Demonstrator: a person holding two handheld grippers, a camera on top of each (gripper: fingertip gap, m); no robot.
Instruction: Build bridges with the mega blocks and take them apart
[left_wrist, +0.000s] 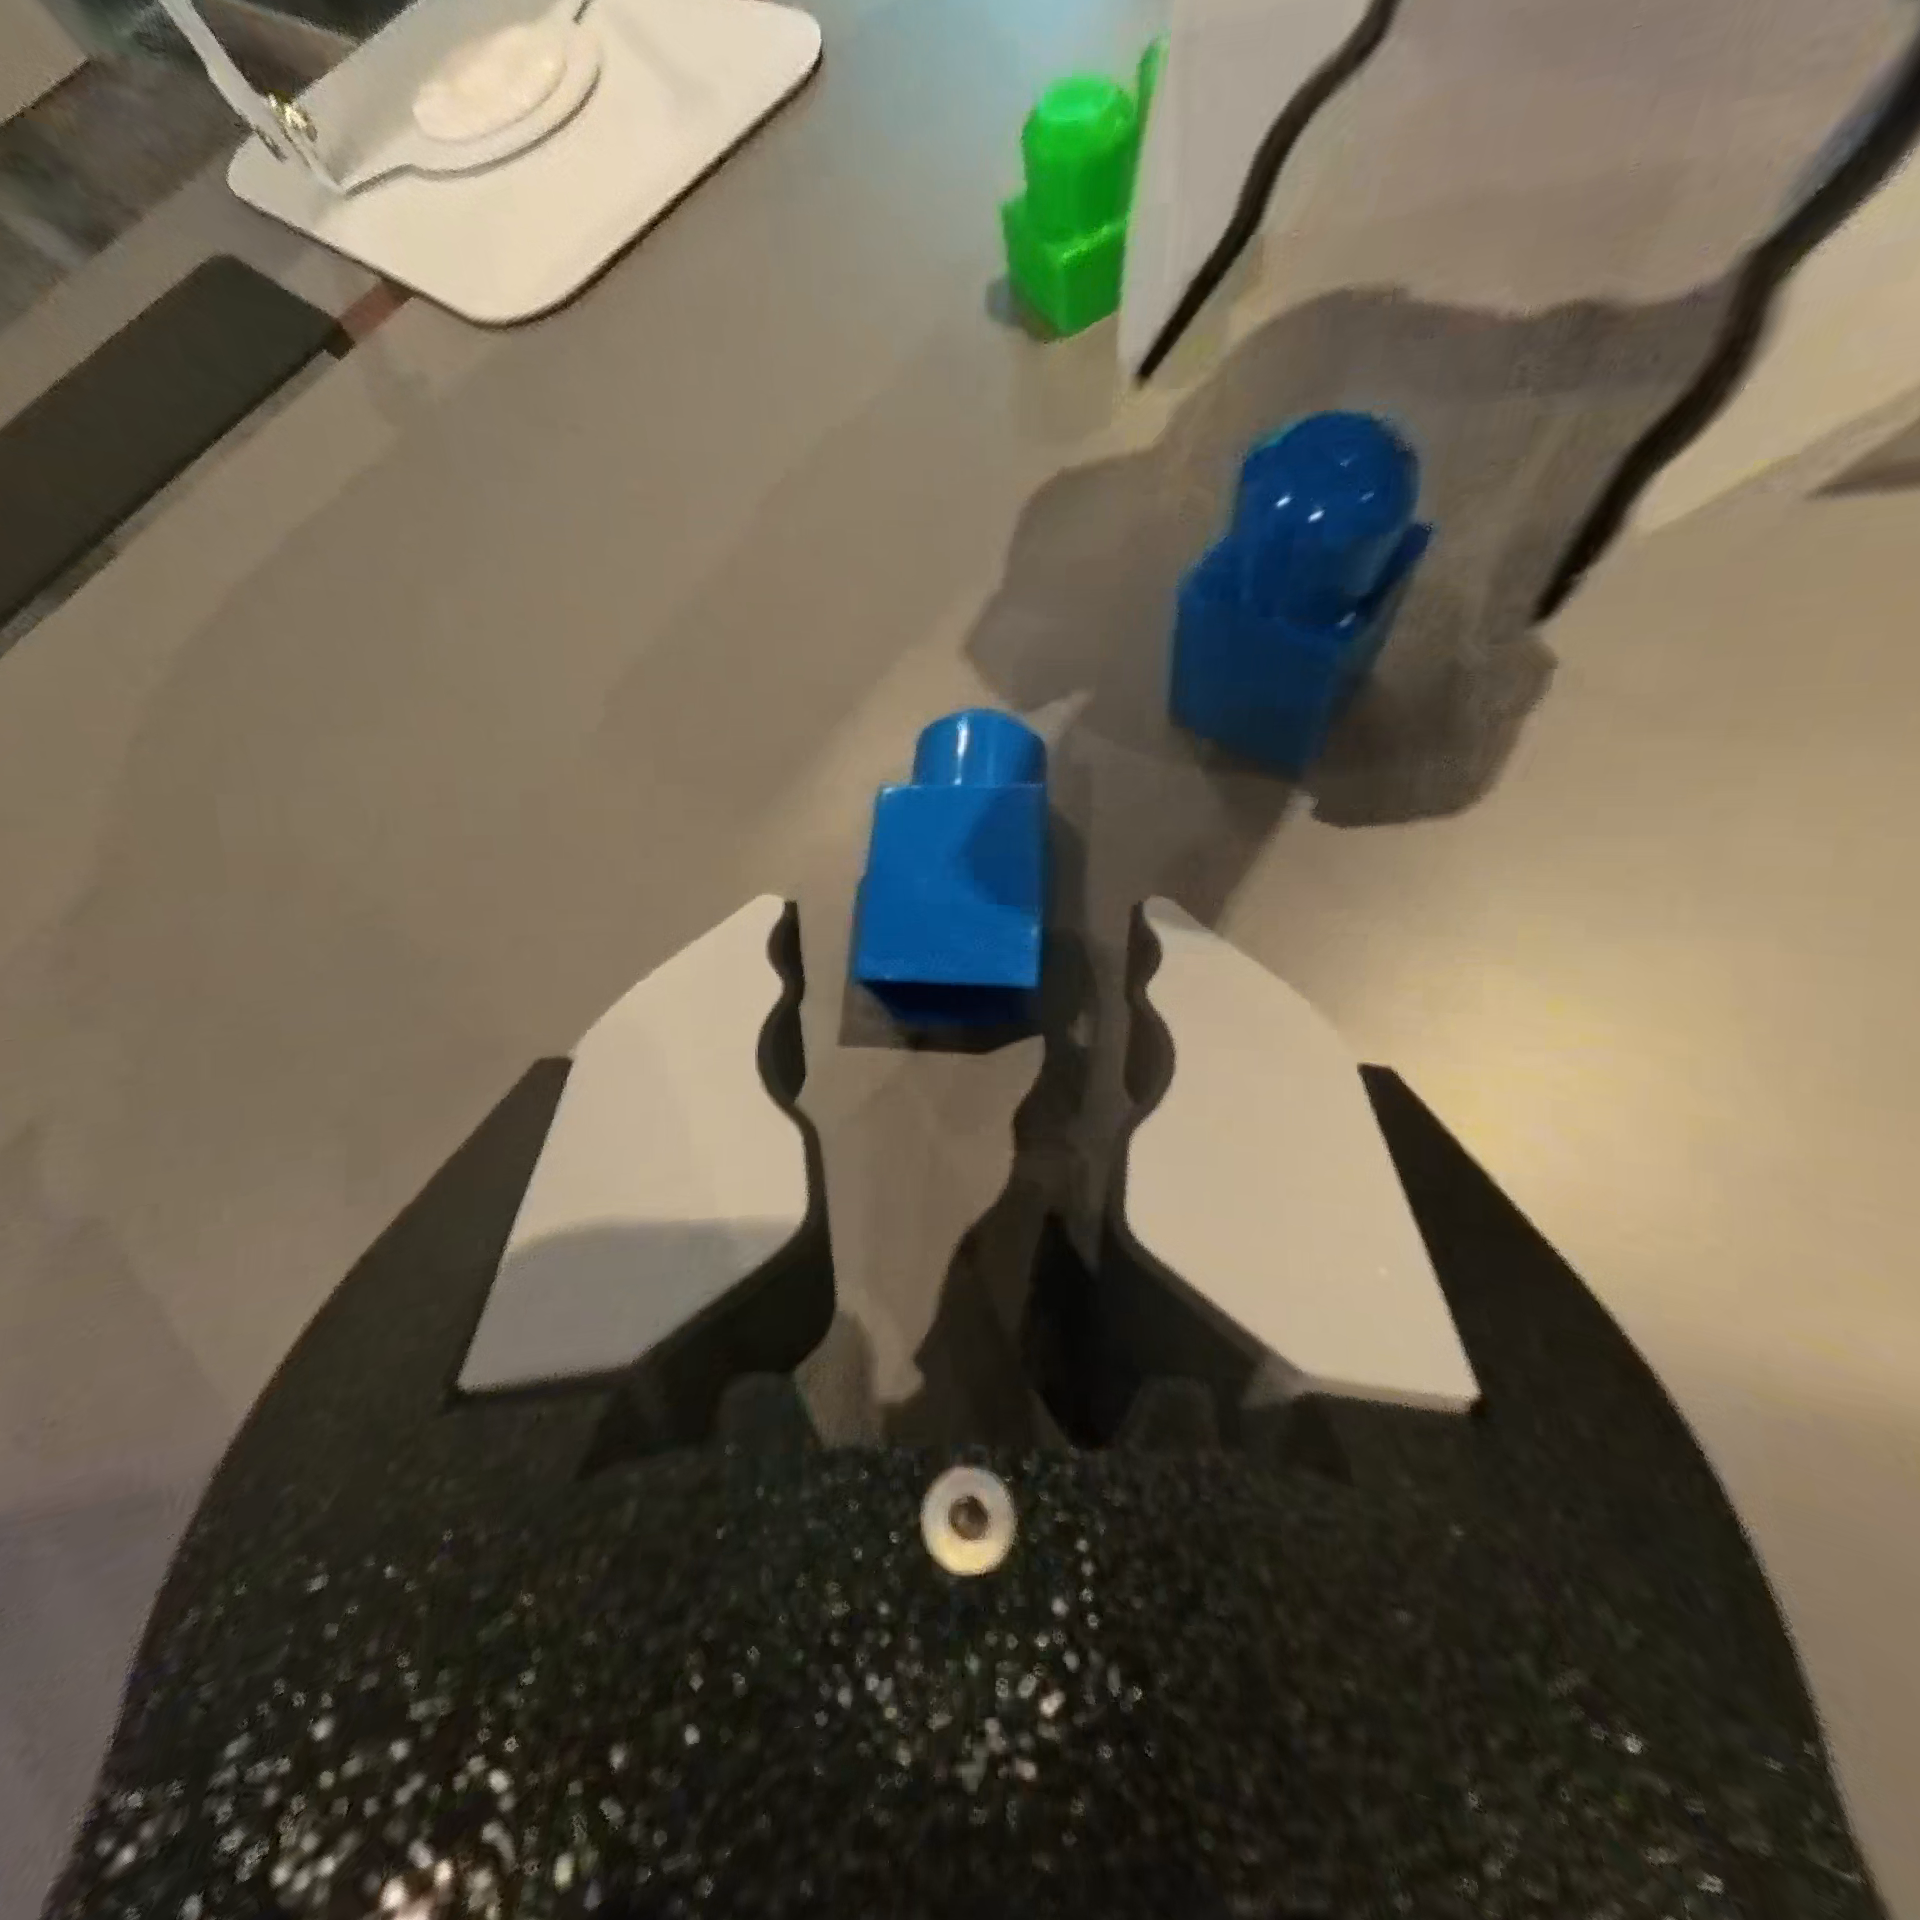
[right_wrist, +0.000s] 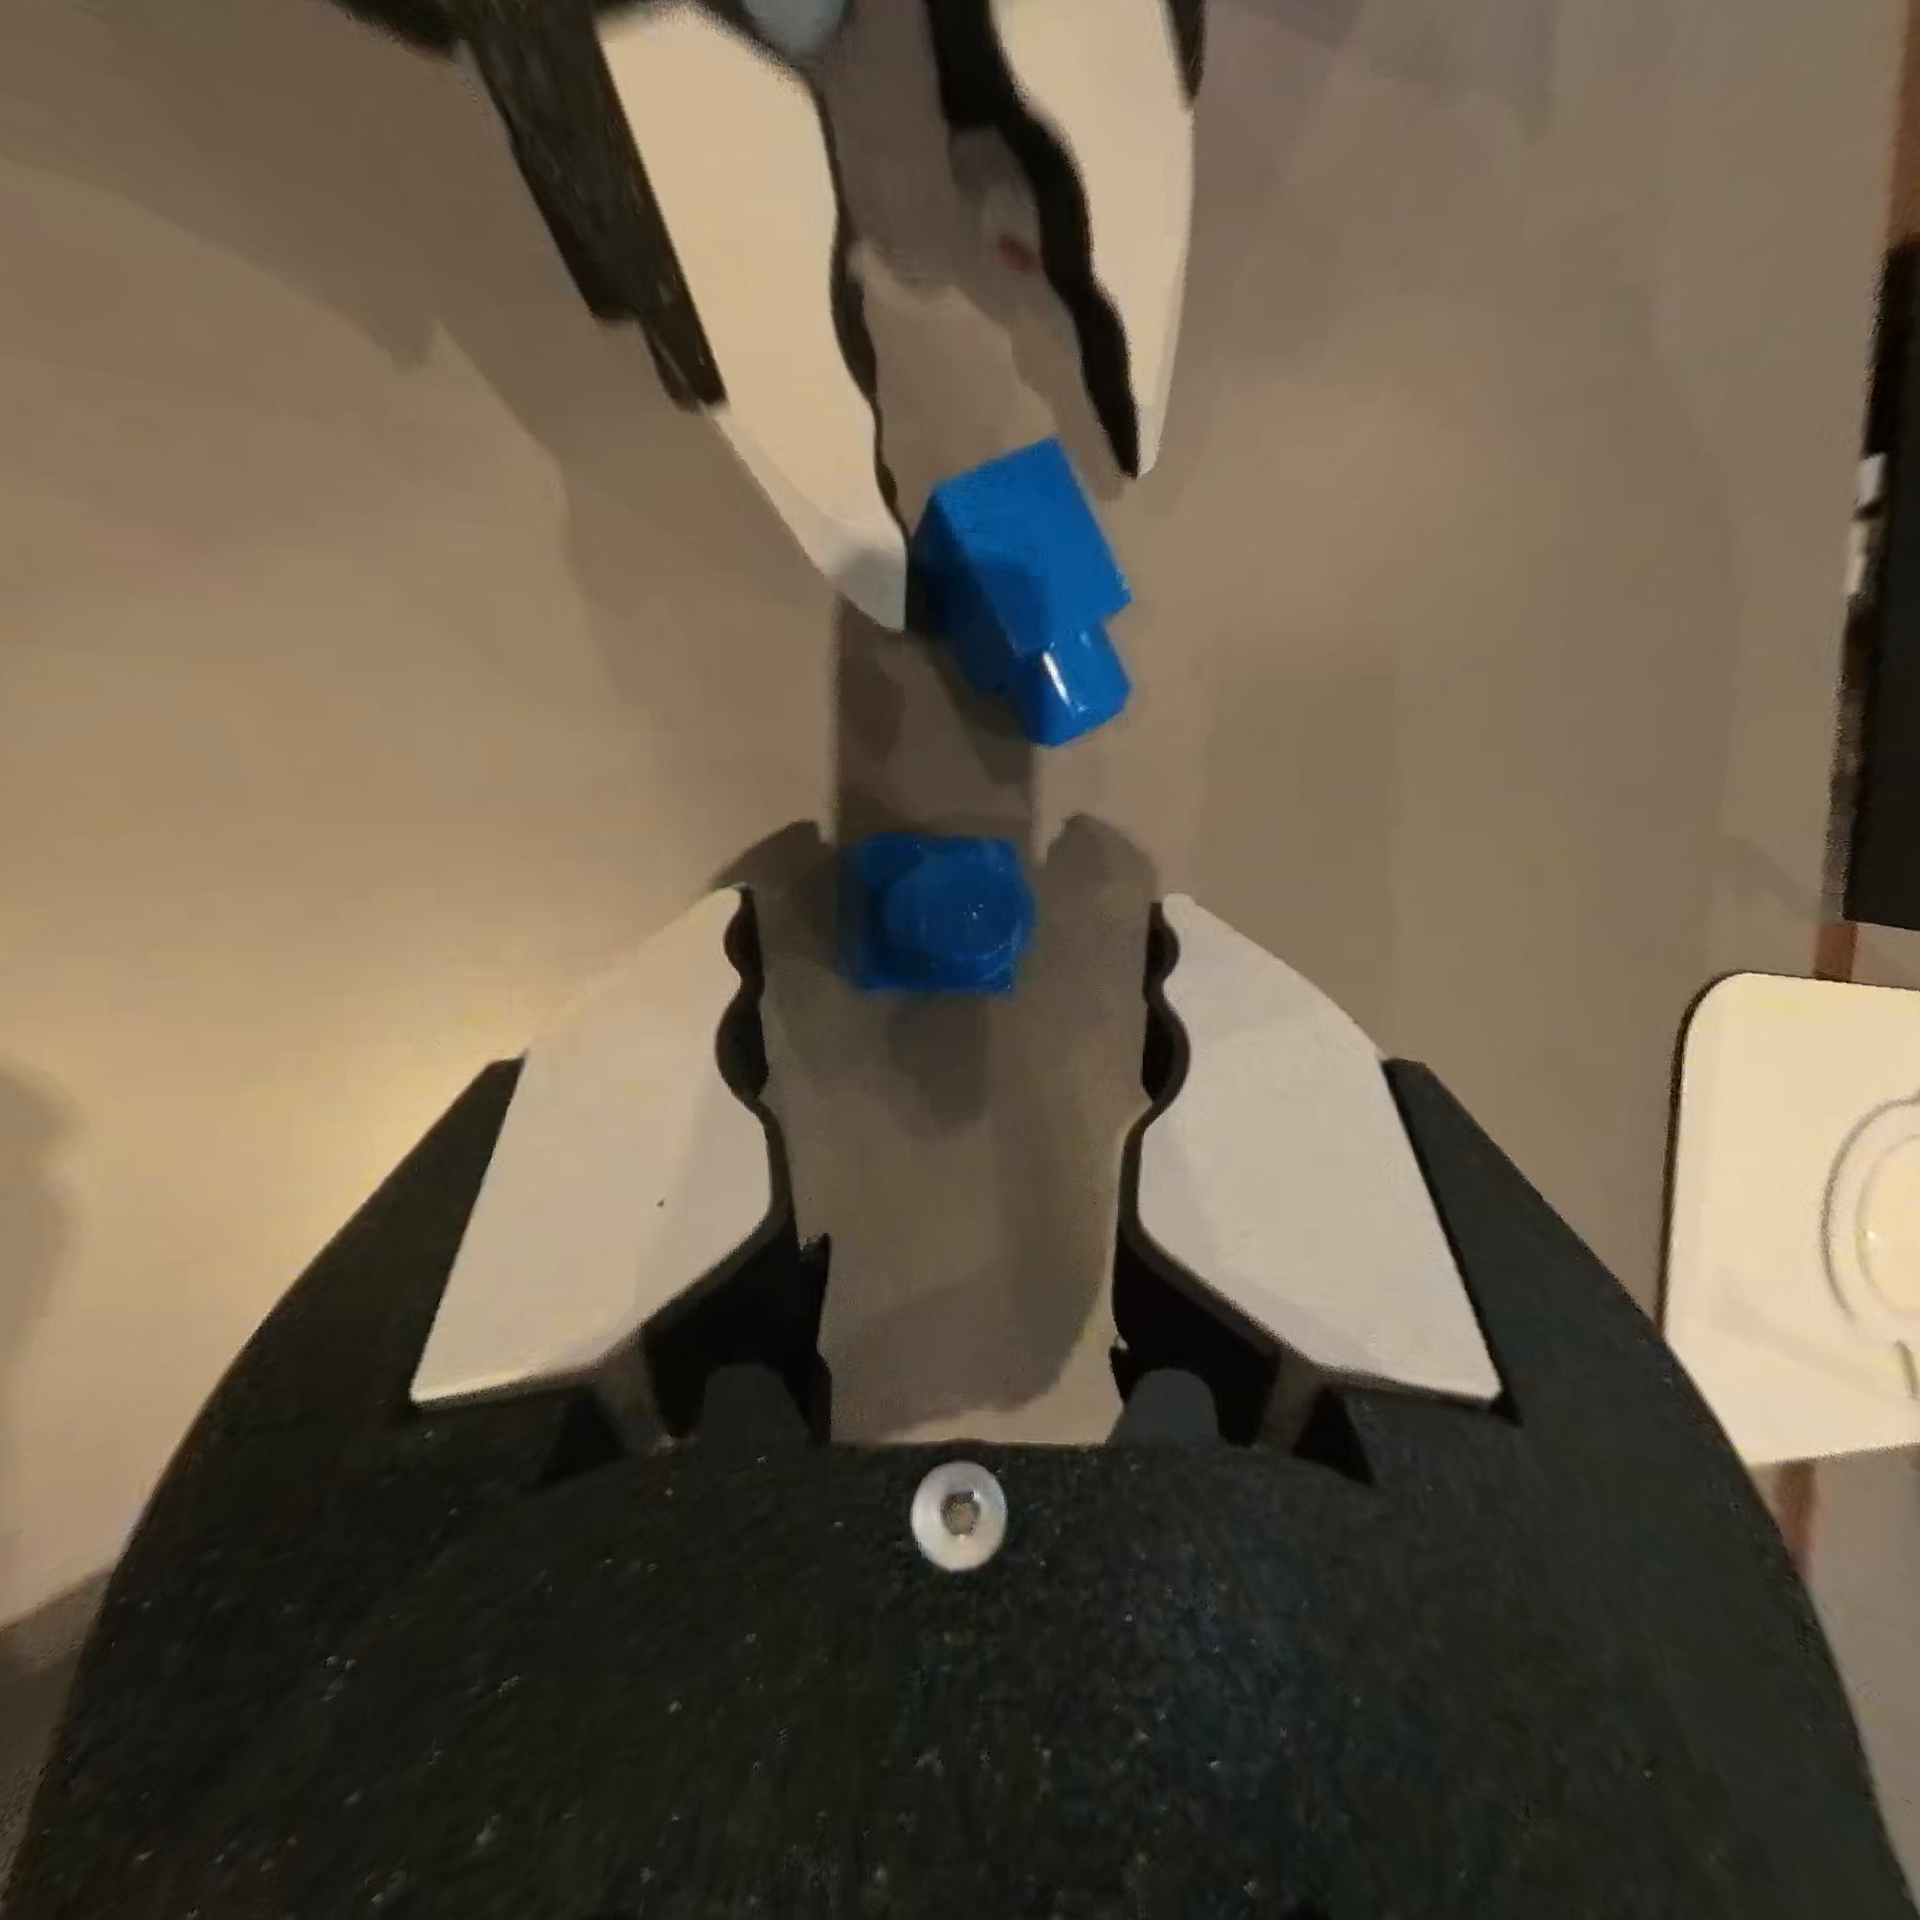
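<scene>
**Two open grippers, one blue block each**

Your left gripper has its jaws spread, and the near blue block lies just ahead of and between the fingertips. This block is tipped over on its side, with the stud pointing away from you and the hollow base facing the gripper. It rests on the grey table; neither pad touches it. The spread suits a straddling approach across the block's flat sides.

Your right gripper is also spread and hangs above the second blue block, which stands upright with its stud toward the camera. The jaws sit to either side of it, not yet in contact.

A green block stands farther off, partly hidden behind the right gripper's finger. A white mat lies at the table's edge.

No blocks are joined, so judge the bridge as either unbuilt or fully dismantled. The tipped block probably needs righting before stacking.
</scene>
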